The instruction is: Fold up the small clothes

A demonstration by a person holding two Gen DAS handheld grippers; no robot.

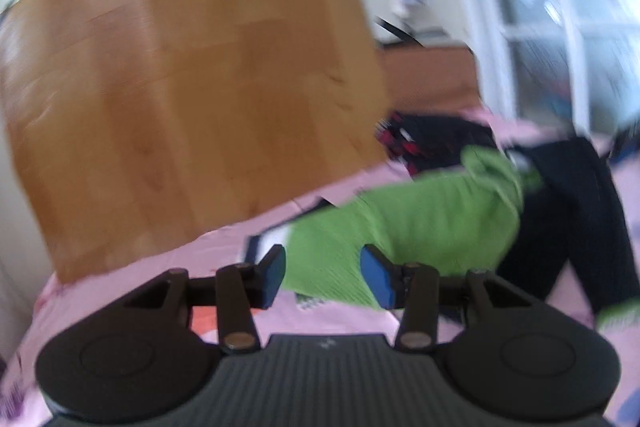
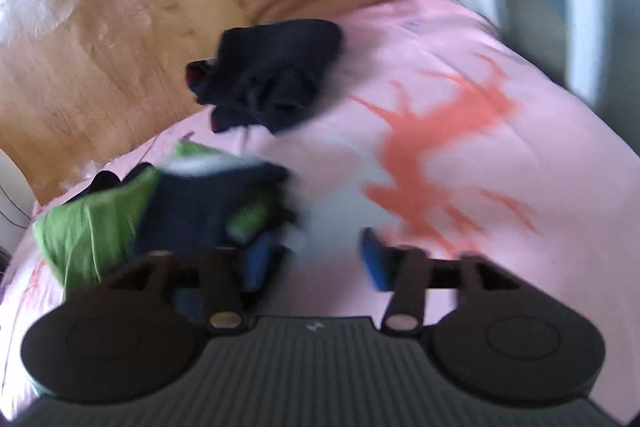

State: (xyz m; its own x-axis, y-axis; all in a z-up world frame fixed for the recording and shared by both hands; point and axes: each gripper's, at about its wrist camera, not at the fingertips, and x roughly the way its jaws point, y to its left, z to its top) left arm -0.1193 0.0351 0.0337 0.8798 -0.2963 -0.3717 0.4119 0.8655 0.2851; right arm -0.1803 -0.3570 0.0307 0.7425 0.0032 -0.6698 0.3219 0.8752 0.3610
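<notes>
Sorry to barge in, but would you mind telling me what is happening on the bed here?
A person holding two claws is sorting small clothes on a pink bedspread. The left claw is open over a green garment; the right claw is open beside the same garment. A dark pile of clothes waits further back. Nothing is gripped.

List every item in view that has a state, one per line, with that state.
left gripper: open, holding nothing
right gripper: open, holding nothing
green and black garment: unfolded, lying spread on the bedspread
dark clothes pile: crumpled heap, not folded
pink bedspread: laid over the bed, clothes on top
</notes>
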